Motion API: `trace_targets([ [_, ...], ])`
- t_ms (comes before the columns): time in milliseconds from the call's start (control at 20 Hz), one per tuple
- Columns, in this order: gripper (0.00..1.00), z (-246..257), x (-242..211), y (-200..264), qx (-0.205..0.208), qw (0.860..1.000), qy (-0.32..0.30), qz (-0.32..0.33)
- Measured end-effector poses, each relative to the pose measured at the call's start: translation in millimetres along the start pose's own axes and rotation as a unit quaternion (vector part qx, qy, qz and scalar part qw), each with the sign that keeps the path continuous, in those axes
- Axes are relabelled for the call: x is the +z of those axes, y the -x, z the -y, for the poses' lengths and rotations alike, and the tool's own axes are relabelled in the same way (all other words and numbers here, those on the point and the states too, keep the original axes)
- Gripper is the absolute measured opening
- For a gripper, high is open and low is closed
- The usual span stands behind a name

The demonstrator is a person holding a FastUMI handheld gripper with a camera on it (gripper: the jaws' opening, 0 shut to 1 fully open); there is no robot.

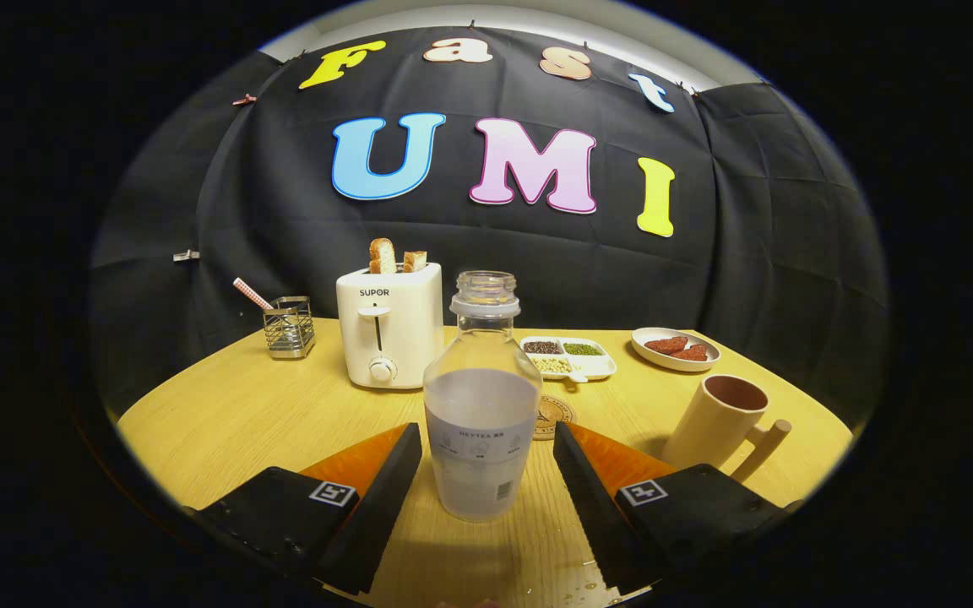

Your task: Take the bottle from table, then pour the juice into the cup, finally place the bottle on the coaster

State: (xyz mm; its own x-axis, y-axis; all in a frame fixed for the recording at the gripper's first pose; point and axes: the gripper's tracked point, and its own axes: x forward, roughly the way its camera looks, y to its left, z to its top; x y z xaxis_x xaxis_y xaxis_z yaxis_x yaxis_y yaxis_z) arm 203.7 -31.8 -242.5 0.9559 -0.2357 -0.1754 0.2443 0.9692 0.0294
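Backdrop: black cloth hangs behind a round wooden table (225, 422), and we look across the table along the fingers.
Far left edge: we see a wire holder (289, 328) with a striped straw (251, 294) leaning out of it.
Left of centre: a white toaster (390, 325) stands toward the back, with two slices of toast (394, 256) sticking up from its slots.
Centre: the bottle (481, 397) stands upright on the table, uncapped, with pale liquid filling its lower part.
Gripper: we find the gripper (483, 452) open wide, one finger on each side of the bottle; a gap shows on both sides, so it has hold of nothing.
Behind the bottle: the coaster (556, 416) lies flat on the table, partly hidden by the bottle.
Back, right of centre: a white divided tray (569, 356) carries small heaps of grains or beans.
Back right edge: a white oval dish (675, 348) holds reddish pieces of food.
Right edge: the cup (720, 419) stands beyond the right finger, its handle turned toward the table's edge; we cannot tell what is inside.
Near edge: a few drops of water (584, 589) sit by the right finger.
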Motion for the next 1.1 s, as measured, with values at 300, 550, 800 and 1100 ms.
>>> trace_targets([
  [300,0.97,3,5,-17,-0.01,1.0,-0.005,0.014],
  [550,0.97,2,12,-30,-0.009,0.999,-0.012,0.03],
  [800,0.9,-2,10,-37,0.002,0.999,-0.002,0.035],
  [1100,0.76,3,13,-30,0.013,0.999,0.003,0.035],
])
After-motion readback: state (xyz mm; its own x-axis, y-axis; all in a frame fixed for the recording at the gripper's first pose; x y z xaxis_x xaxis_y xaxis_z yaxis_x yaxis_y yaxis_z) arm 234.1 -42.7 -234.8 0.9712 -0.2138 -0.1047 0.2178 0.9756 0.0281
